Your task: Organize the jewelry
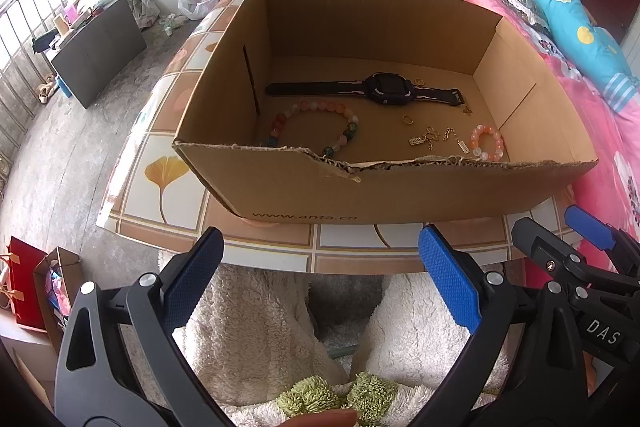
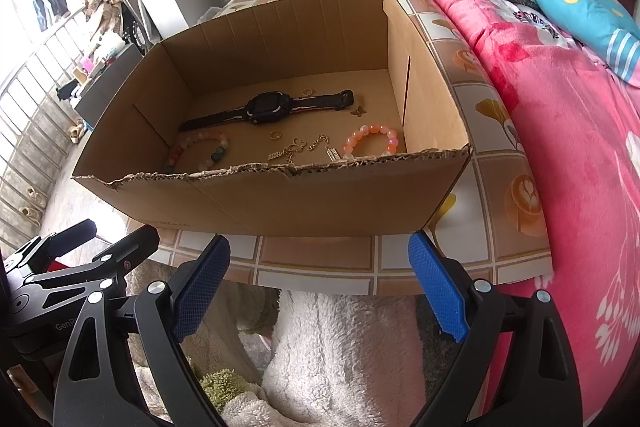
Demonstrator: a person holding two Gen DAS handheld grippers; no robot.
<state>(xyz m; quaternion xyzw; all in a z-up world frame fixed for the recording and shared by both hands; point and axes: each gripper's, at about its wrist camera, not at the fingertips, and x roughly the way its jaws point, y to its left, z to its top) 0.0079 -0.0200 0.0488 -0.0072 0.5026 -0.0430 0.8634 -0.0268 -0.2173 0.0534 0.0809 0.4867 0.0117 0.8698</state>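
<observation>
Left gripper point(image 1: 320, 267): I see it released, empty, short of the box point(image 1: 460, 183).
Right gripper point(image 2: 320, 275): released, empty.
Box contents: watch point(image 1: 384, 89), two bead bracelets point(image 1: 316, 125), small charms point(image 1: 432, 139).

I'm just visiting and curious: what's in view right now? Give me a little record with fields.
Setting: cardboard box on a tiled-pattern table, beside a pink blanket
In the box: black watch, multicolour bead bracelet, smaller orange bead bracelet, gold chain with charms, small gold rings
Left gripper: jaws open, empty, short of the box
Right gripper: jaws open, empty, short of the box
Progress: nothing picked up
</observation>
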